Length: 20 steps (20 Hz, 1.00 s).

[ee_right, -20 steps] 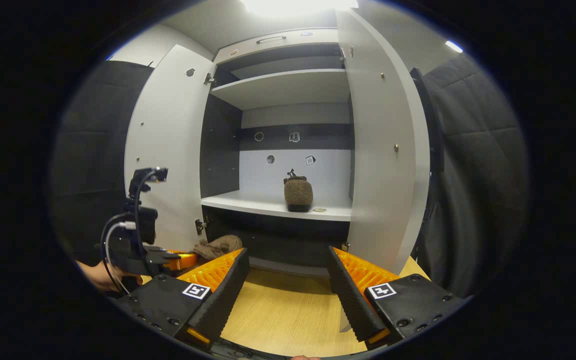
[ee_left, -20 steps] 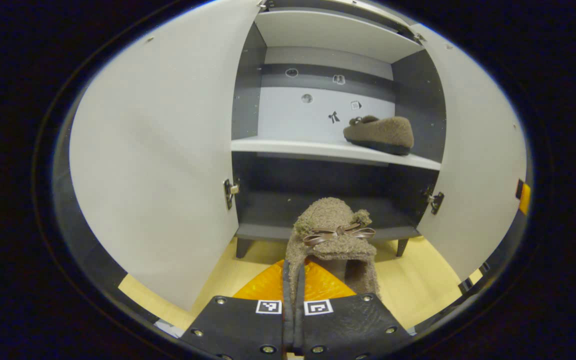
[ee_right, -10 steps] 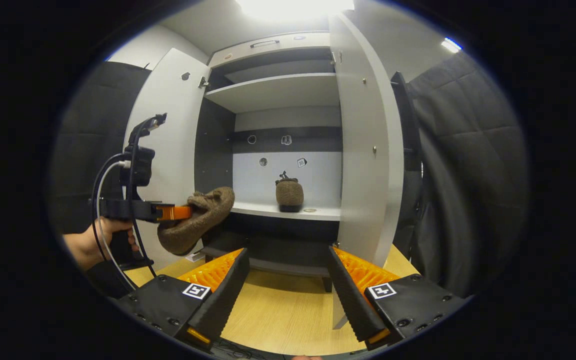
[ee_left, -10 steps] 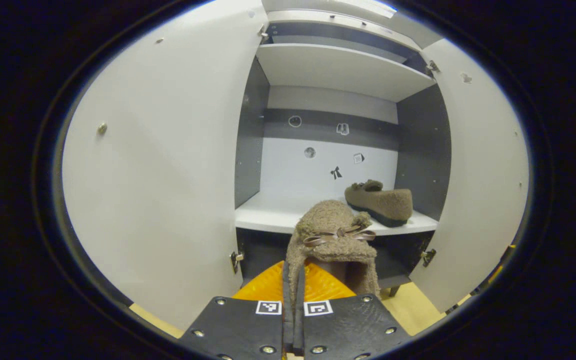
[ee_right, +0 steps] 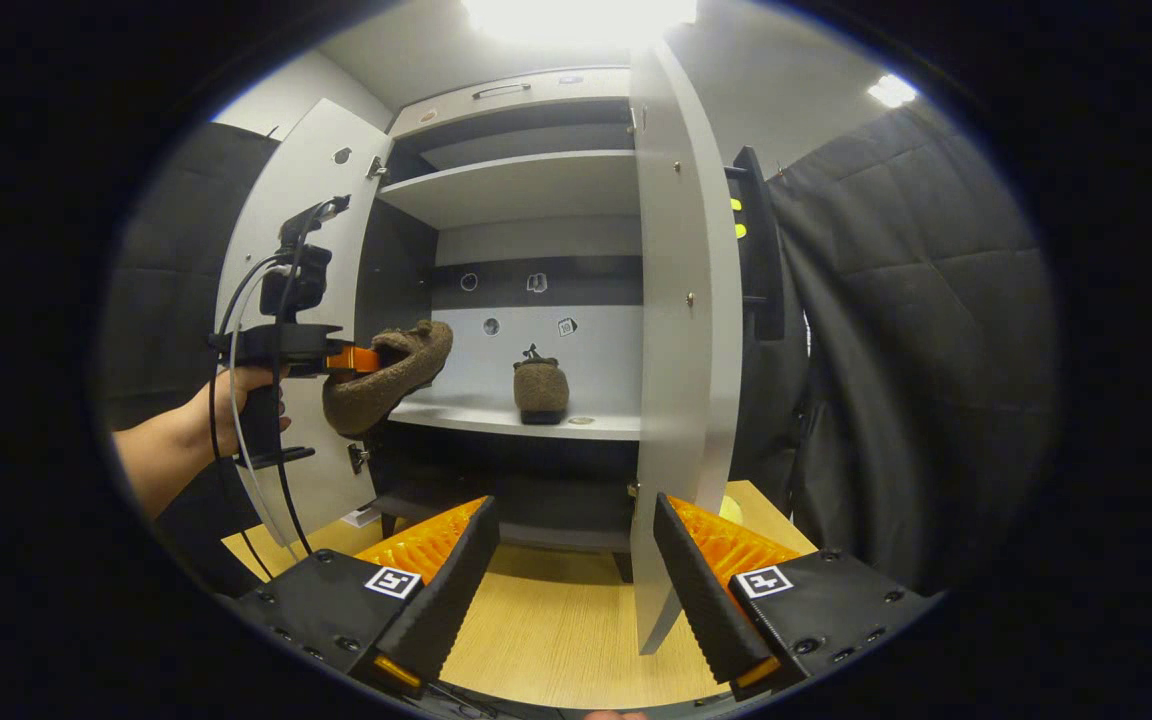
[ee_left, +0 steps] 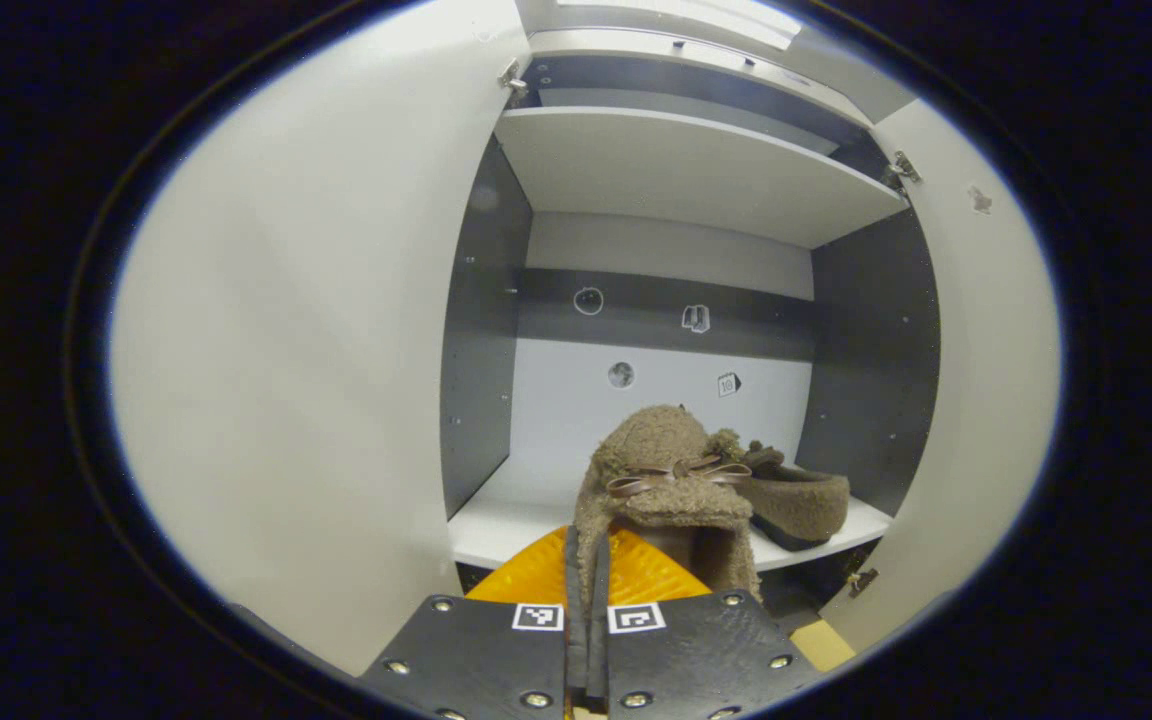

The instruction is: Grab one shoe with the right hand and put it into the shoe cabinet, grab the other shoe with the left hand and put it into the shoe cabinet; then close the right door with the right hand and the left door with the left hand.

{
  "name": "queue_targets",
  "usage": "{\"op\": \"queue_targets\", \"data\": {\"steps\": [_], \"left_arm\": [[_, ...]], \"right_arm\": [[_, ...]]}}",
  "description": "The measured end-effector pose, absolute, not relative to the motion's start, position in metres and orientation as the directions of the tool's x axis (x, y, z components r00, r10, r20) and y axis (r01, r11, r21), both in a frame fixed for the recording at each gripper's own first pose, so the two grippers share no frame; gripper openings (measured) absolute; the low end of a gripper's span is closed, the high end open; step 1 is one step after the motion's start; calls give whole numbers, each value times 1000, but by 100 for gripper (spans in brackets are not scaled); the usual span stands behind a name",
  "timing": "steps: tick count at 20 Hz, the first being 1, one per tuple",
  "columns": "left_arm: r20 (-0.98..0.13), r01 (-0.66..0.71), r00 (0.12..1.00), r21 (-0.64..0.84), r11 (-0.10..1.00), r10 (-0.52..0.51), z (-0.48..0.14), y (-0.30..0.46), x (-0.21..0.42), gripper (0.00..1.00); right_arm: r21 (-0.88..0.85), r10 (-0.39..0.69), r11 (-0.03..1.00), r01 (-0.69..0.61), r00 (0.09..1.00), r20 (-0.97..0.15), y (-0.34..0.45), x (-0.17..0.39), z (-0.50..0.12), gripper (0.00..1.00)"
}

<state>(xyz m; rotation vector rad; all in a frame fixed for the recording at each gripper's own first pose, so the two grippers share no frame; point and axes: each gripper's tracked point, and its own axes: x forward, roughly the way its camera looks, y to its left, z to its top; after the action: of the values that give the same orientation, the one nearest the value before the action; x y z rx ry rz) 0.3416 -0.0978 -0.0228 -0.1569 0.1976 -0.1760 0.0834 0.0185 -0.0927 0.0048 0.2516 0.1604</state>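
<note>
One shoe (ee_right: 541,388) already sits on the middle shelf (ee_right: 516,421) at frame centre, while the left gripper (ee_left: 586,610), clamped on the second shoe (ee_left: 671,480), carries it there; right gripper (ee_right: 571,590) gapes empty, both doors unclosed.

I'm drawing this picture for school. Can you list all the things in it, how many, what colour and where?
Slipper: one, fuzzy brown with a bow, held in the air before the middle shelf.
Second slipper: one, fuzzy brown, resting on the middle shelf.
Shoe cabinet: one, white shelves and dark inside.
Cabinet doors: two, white, both open.
Floor: light wood, under the cabinet.
Left gripper: shut on the slipper.
Right gripper: open, holding nothing.
Hand: one, holding the left gripper.
</note>
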Motion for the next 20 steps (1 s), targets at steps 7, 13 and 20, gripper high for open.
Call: {"op": "queue_targets", "data": {"steps": [7, 13, 20], "left_arm": [[-172, 181, 961, -191, 965, -214, -12, -116, 411, 0], [-263, 192, 934, -198, 961, -241, -46, -142, 460, 1], [-301, 128, 938, -155, 980, -170, -65, -130, 478, 27]], "right_arm": [[25, 98, 995, -95, 958, -268, 15, 82, -100, 98], [-1, 35, 999, -36, 962, -270, 5, 78, -98, 98], [-10, -3, 1000, 0, 962, -274, -7, 71, -94, 98]]}}
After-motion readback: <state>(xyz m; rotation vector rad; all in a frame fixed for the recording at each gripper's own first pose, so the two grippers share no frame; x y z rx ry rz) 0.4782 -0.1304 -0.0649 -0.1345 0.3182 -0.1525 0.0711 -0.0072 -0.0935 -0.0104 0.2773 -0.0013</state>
